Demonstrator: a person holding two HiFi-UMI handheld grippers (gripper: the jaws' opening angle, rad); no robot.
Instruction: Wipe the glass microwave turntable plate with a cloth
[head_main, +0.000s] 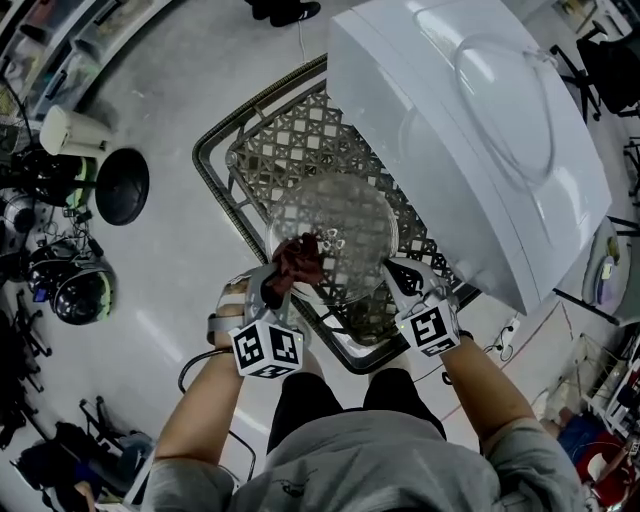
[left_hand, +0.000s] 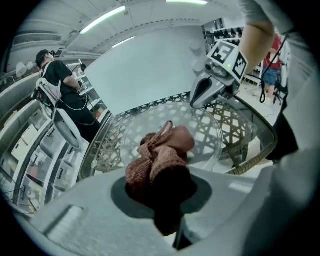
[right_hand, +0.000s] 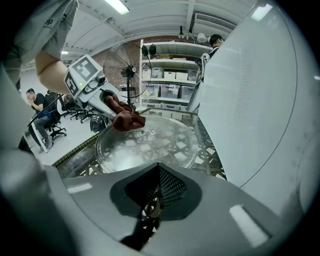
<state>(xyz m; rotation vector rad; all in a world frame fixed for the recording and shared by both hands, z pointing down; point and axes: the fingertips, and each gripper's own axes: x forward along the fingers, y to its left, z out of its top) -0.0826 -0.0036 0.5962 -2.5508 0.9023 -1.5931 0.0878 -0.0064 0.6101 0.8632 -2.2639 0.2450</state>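
The round glass turntable plate (head_main: 340, 228) is held over a metal lattice table (head_main: 290, 130). My left gripper (head_main: 288, 274) is shut on a bunched reddish-brown cloth (head_main: 301, 257), which presses on the plate's near-left part. In the left gripper view the cloth (left_hand: 160, 157) fills the jaws, with the plate (left_hand: 207, 135) just beyond. My right gripper (head_main: 404, 279) is shut on the plate's near-right rim. In the right gripper view the plate (right_hand: 150, 145) runs under that gripper's jaws, and the cloth (right_hand: 128, 120) rests on its far-left edge.
A large white appliance (head_main: 470, 130) stands tight against the table's right side. A black floor fan (head_main: 122, 186) and dark gear (head_main: 70, 285) crowd the floor at left. A person (left_hand: 59, 82) stands by shelves; another sits (right_hand: 36, 106) further off.
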